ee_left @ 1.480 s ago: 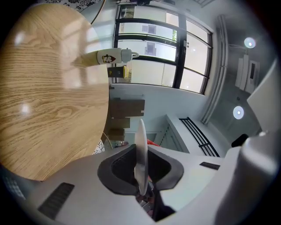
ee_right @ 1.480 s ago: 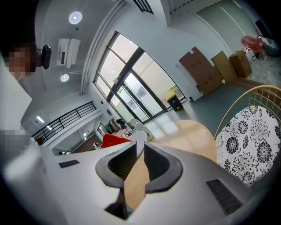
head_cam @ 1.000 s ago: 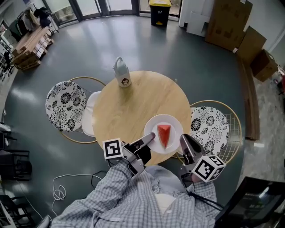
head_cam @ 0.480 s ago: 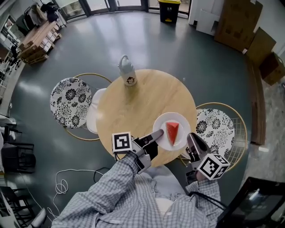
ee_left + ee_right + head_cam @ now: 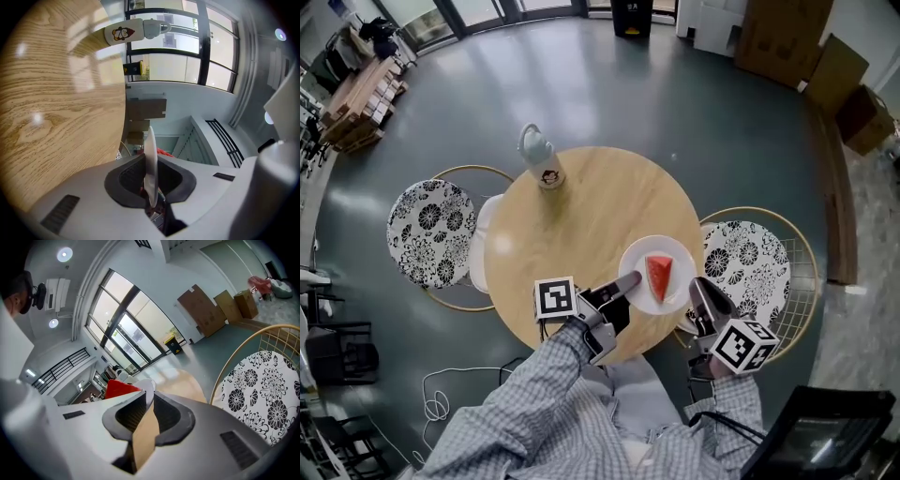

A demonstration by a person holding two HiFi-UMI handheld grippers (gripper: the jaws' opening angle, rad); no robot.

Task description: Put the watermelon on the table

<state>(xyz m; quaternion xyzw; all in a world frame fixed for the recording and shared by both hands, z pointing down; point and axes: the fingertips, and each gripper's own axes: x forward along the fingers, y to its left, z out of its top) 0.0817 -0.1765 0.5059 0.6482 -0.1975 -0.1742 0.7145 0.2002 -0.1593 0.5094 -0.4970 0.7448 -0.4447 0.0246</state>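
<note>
White plate with watermelon, left gripper, right gripper, fingers clenched on rim

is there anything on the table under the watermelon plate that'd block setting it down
Nothing visible does. The table around the plate holding the watermelon is bare wood; the bottle stands at the far edge, well apart.

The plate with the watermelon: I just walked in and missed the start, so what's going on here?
A person holds a white plate carrying a watermelon slice between two grippers. The left gripper has its jaws clamped on the plate's near-left rim, and the right gripper grips the right rim. The plate is over the near edge of the round wooden table; I cannot tell whether it has touched down.
</note>
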